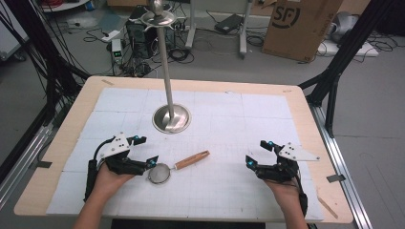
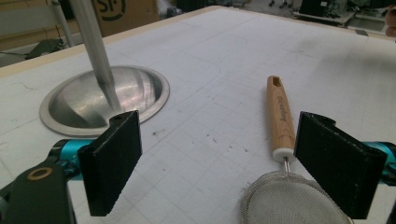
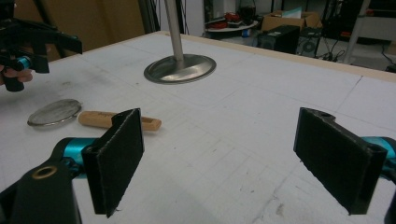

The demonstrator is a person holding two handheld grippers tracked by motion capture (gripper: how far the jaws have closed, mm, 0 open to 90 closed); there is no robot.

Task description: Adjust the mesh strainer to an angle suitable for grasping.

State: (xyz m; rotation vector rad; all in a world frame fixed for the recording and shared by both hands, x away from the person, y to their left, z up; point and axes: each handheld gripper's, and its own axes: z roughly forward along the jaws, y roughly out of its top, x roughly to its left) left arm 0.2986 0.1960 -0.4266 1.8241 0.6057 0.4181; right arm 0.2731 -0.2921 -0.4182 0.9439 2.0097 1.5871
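While wide open, left hand-held gripper [image 2: 219, 163] beside strainer [image 2: 289, 198]

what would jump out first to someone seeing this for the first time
The tall metal stand rising from its round base at the middle of the table. Next, the small mesh strainer with a wooden handle, lying flat just beside the open left tool. The right tool hovers open, apart from it.

Item count: one strainer [image 1: 159, 172] with a mesh bowl and a single wooden handle [image 1: 192, 160]; one metal stand [image 1: 171, 118], comprising one round base and one upright pole; one white gridded mat [image 1: 229, 124] covering one tabletop [image 1: 71, 121]; two grippers, left gripper [image 1: 143, 151] and right gripper [image 1: 257, 152]; one cardboard box [image 1: 298, 26] on the floor.
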